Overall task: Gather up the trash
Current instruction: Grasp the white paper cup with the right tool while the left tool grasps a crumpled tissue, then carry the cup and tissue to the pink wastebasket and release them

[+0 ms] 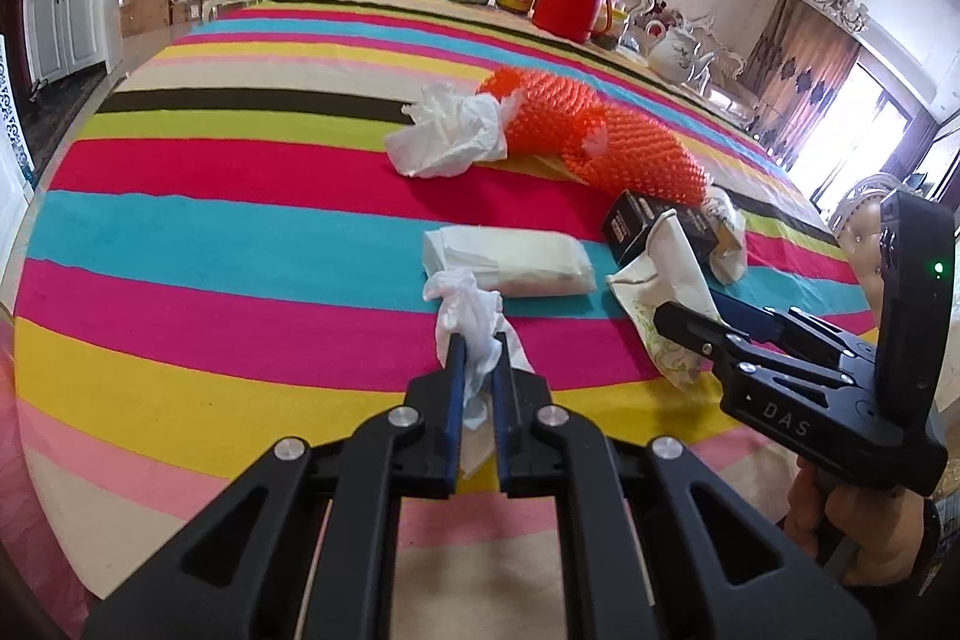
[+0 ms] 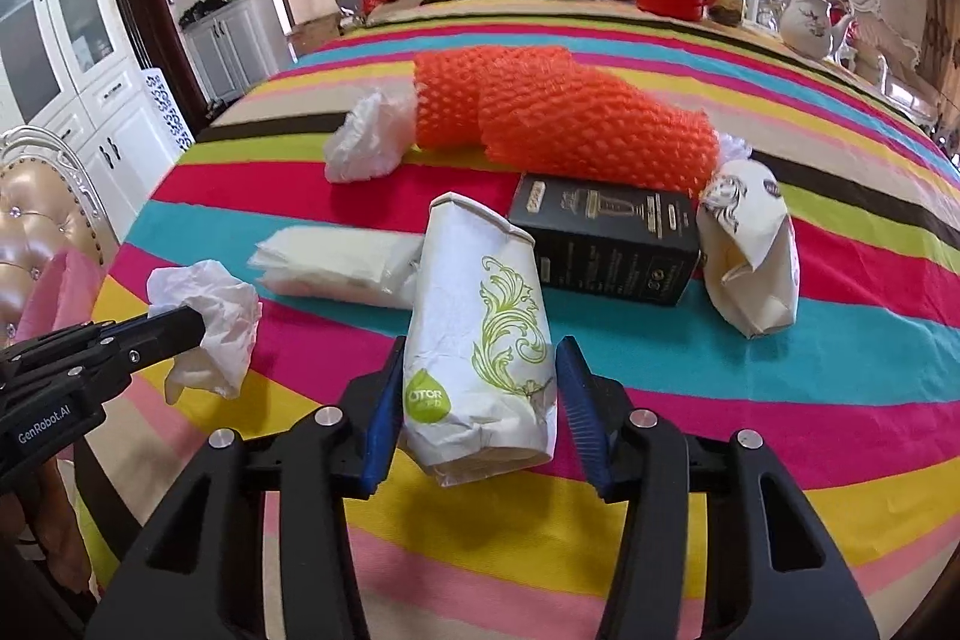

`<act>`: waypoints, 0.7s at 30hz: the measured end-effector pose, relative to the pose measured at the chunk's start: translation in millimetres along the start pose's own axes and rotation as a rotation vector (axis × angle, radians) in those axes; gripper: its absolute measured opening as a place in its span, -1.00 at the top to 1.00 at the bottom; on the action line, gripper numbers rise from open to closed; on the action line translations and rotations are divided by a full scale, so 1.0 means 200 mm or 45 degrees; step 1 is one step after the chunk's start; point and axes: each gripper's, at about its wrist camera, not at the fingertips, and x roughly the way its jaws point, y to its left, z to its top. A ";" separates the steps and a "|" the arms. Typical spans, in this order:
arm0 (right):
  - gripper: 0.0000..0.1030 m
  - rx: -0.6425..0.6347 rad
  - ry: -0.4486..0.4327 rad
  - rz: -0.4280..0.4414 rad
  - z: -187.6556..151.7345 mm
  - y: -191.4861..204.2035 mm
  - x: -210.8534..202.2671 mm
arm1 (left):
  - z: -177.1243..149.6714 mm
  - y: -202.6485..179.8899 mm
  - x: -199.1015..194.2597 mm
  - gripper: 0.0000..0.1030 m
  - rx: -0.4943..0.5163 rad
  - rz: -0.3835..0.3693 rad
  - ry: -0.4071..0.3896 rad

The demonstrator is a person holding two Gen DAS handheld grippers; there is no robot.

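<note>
Left claw point(image 1: 478, 355) closing tight on crumpled tissue point(image 1: 468, 322), lifting it clear of the striped worktop point(image 1: 210, 232). Right claw point(image 2: 477, 388) half-open, pinching flattened paper cup point(image 2: 480, 334) by its sides, holding it raised. Remaining trash lying mid-worktop: orange foam net point(image 2: 564, 118), black box point(image 2: 606, 244).

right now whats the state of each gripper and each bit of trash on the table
left gripper: shut on crumpled tissue
right gripper: around paper cup, flattened
second paper cup: crushed, lying on the table
black box: closed, lying flat
orange foam net: lying on its side
tissue pack: lying flat
</note>
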 end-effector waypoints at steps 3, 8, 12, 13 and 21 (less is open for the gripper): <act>0.06 0.002 -0.047 0.007 0.01 0.01 -0.04 | 0.00 0.01 -0.05 0.84 -0.006 0.005 -0.033; 0.06 -0.001 -0.153 0.046 0.02 0.02 -0.12 | -0.01 0.06 -0.16 0.84 -0.021 0.025 -0.074; 0.06 -0.026 -0.209 0.062 0.03 0.05 -0.17 | -0.04 0.13 -0.29 0.84 -0.036 0.053 -0.115; 0.06 -0.031 -0.213 0.062 0.03 0.06 -0.17 | -0.04 0.15 -0.32 0.84 -0.042 0.062 -0.126; 0.06 -0.078 -0.224 0.063 0.04 0.13 -0.20 | -0.14 0.39 -0.67 0.84 -0.130 0.154 -0.228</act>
